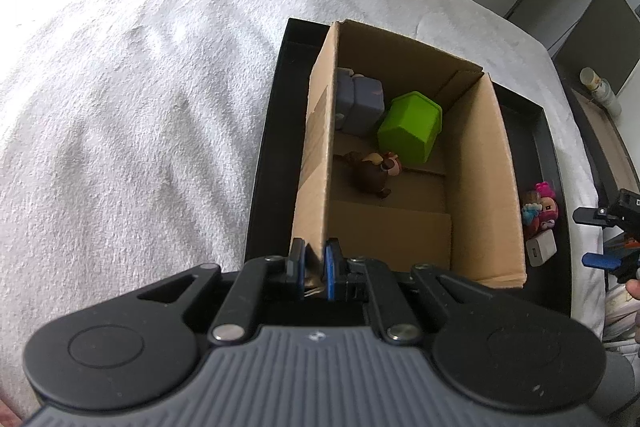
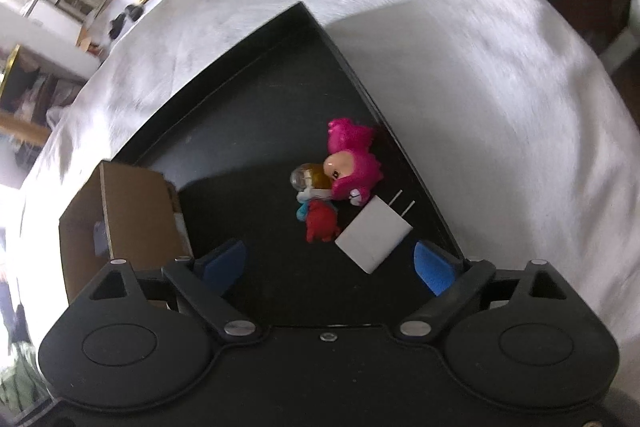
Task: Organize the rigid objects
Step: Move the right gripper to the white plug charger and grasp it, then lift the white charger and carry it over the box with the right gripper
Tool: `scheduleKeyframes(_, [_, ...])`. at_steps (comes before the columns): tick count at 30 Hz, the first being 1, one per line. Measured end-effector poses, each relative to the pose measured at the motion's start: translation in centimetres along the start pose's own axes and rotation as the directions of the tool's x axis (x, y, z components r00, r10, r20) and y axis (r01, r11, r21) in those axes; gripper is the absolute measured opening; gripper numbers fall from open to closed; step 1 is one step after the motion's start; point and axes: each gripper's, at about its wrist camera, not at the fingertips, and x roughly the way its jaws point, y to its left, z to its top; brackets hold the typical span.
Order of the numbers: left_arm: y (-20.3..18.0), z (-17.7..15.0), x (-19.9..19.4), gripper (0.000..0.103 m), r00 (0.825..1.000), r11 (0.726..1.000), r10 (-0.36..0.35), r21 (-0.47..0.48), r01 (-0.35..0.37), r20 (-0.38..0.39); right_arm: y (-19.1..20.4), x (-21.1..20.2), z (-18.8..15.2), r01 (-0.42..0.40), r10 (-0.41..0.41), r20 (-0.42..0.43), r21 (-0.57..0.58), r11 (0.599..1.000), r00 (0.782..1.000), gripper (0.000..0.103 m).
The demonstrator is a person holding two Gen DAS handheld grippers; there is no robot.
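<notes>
So the left hand-held gripper is pinching the near wall of the cardboard box, which sits in the black tray. Over on the right, the right hand-held gripper hangs wide open above the white charger and pink figure.

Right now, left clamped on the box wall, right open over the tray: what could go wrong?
1. The left hand-held gripper pinches only the near wall of the brown cardboard box; pulling may tilt it and shift the green plastic block inside.
2. The open right hand-held gripper could nudge the white plug-in charger into the pink toy figure touching it.
3. The charger lies near the black tray's rim, leaving little finger room.
</notes>
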Motion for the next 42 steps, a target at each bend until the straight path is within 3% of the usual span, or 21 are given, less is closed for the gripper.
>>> scheduleKeyframes(6, [0.1, 0.1, 0.1, 0.009, 1.0, 1.0, -0.001, -0.006, 0.001, -0.003, -1.3, 1.4, 0.1, 0.007, -0.007, -0.005, 0.094, 0.996, 1.0, 0.084])
scheduleKeyframes(9, [0.0, 0.0, 0.1, 0.009, 1.0, 1.0, 0.003, -0.002, -0.003, -0.001, -1.7, 2.1, -0.1, 0.01, -0.008, -0.013, 0.125, 0.992, 1.0, 0.069])
scheduleKeyframes(12, [-0.1, 0.0, 0.1, 0.009, 1.0, 1.0, 0.004, -0.002, -0.004, -0.001, -1.9, 2.9, -0.2, 0.016, -0.012, -0.03, 0.138, 0.99, 0.999, 0.061])
scheduleKeyframes(15, [-0.1, 0.0, 0.1, 0.009, 1.0, 1.0, 0.004, -0.002, -0.004, -0.001, -1.8, 3.4, -0.2, 0.049, -0.045, -0.033, 0.134, 0.99, 0.998, 0.059])
scheduleKeyframes(18, [-0.1, 0.0, 0.1, 0.009, 1.0, 1.0, 0.005, -0.001, -0.005, -0.001, -1.8, 3.9, -0.2, 0.098, -0.096, -0.029, 0.12, 0.988, 0.995, 0.055])
scheduleKeyframes(20, [-0.1, 0.0, 0.1, 0.009, 1.0, 1.0, 0.003, -0.003, -0.003, 0.0, -1.9, 4.2, -0.1, 0.107, -0.104, -0.034, 0.116, 0.987, 0.994, 0.05])
scheduleKeyframes(24, [0.1, 0.0, 0.1, 0.01, 1.0, 1.0, 0.002, -0.012, -0.002, 0.003, -1.5, 4.9, 0.0, 0.114, -0.111, -0.038, 0.09, 0.989, 0.993, 0.049])
scheduleKeyframes(28, [0.0, 0.0, 0.0, 0.01, 1.0, 1.0, 0.004, -0.008, -0.004, 0.004, -0.5, 5.3, 0.4, 0.15, -0.149, -0.048, 0.025, 0.988, 0.988, 0.049])
scheduleKeyframes(34, [0.1, 0.0, 0.0, 0.01, 1.0, 1.0, 0.003, -0.011, -0.003, 0.002, 0.4, 5.9, -0.5, 0.231, -0.236, -0.063, -0.085, 0.969, 0.97, 0.037])
scheduleKeyframes(42, [-0.1, 0.0, 0.1, 0.01, 1.0, 1.0, 0.006, -0.001, -0.006, -0.002, 1.0, 4.7, -1.4, 0.217, -0.224, -0.038, -0.137, 0.966, 0.974, 0.036])
